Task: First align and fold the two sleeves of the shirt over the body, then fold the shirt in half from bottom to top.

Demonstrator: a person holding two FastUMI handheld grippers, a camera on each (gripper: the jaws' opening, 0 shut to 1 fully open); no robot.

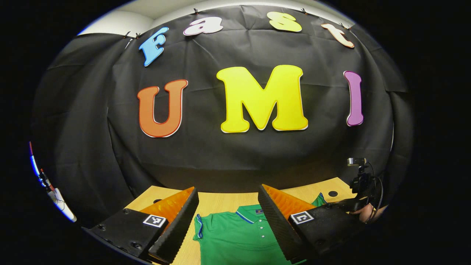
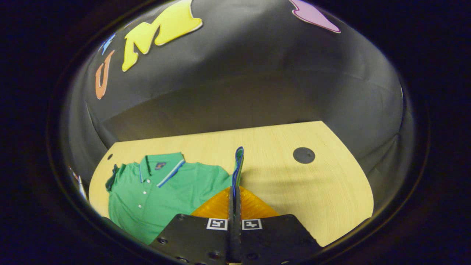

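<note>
A green polo shirt (image 1: 235, 235) with blue-trimmed collar and cuffs lies face up on the wooden table (image 1: 220, 202). My left gripper (image 1: 228, 188) hovers open above it, its fingers spread to either side of the collar and touching nothing. In the right gripper view the shirt (image 2: 165, 191) spreads to the left, and its near sleeve (image 2: 239, 162) is lifted off the table (image 2: 312, 191). My right gripper (image 2: 234, 191) is shut on that sleeve, whose blue-edged cuff stands up between the fingers. The shirt's lower part is hidden below both views.
A hand (image 1: 368, 212) holding the other gripper's housing (image 1: 360, 182) shows at the table's right end. Dark round holes (image 2: 304, 155) sit near the table's far corners. The black cloth wall stands close behind the table.
</note>
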